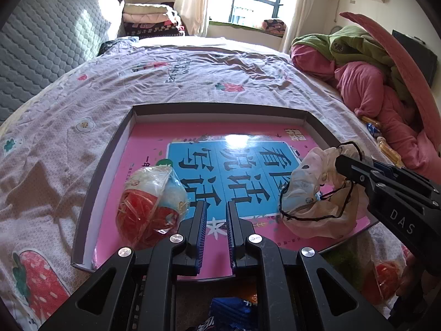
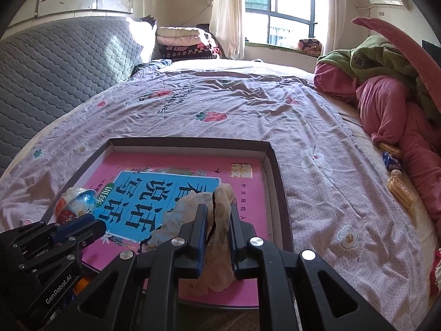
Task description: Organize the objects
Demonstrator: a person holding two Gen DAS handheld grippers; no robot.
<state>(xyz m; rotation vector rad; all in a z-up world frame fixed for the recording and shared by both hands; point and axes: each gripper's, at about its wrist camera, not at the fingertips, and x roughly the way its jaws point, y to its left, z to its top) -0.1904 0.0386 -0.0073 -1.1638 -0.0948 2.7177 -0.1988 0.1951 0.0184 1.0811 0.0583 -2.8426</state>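
My right gripper pinches one cream cloth pouch with a black drawstring, over the pink book in the shallow box. My left gripper is closed on nothing; one plastic bag of red bits lies just left of it. "DAS" and "GenRobot.AI" mark the grippers.

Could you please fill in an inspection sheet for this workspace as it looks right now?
Surface: bed sheet with flower print; shallow box lying on it.
Job's things: pink book in the box; plastic bag and cloth pouch on the book.
Clutter: snack packets beside the pink blanket.
Grippers: left gripper empty, nearly closed; right gripper around the pouch.
Cables: nothing seen.
Surroundings: window, folded quilts, grey mattress.
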